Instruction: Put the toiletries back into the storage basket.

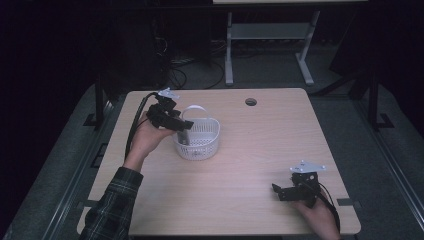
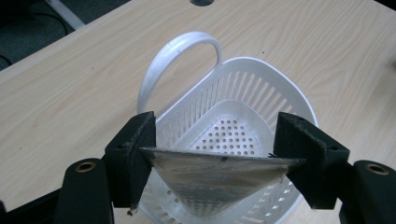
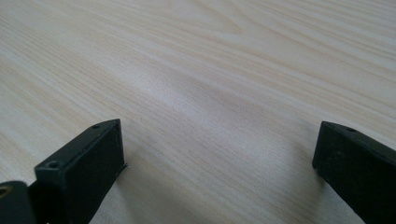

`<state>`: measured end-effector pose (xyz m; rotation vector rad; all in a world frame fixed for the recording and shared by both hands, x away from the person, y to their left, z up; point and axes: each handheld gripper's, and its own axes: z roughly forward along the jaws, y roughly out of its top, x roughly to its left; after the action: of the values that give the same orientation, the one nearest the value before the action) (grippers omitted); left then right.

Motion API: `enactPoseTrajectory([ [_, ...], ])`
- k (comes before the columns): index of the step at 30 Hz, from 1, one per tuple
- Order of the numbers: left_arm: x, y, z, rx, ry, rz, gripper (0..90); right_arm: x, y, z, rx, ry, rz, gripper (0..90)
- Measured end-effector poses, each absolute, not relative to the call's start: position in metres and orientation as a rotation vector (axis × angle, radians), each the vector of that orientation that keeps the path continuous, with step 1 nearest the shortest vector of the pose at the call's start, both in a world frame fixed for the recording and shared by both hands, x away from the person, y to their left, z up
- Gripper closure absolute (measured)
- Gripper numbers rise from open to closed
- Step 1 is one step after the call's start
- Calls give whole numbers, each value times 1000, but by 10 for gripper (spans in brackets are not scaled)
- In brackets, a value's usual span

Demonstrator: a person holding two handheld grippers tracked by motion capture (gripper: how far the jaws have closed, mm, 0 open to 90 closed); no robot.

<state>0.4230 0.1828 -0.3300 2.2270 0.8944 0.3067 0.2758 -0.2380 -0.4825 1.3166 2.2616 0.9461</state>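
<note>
Two hand-held grippers work over a pale wooden bench point(image 1: 260, 150). Left of centre in the high view, the left hand-held gripper point(image 1: 182, 125) is clamped on a grey metal mesh piece point(image 2: 219, 179), its jaws pressing the two ends of the piece's wide top edge so that the tapered end hangs downward. It holds the piece directly above the near rim of a white slotted basket point(image 1: 200, 142), whose looped handle point(image 2: 180, 65) rises at the far side; this alignment suggests the piece is meant to be lowered into the basket. At lower right of the high view, the right hand-held gripper point(image 1: 280, 191) rests on the bench, jaws apart and holding nothing, well clear of the basket.
</note>
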Motion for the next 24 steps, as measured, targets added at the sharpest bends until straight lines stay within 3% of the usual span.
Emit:
enactPoseTrajectory([
  [24,420,182,-352,2271,873,295,293,276,-238,-482,1317,2262,946,15],
])
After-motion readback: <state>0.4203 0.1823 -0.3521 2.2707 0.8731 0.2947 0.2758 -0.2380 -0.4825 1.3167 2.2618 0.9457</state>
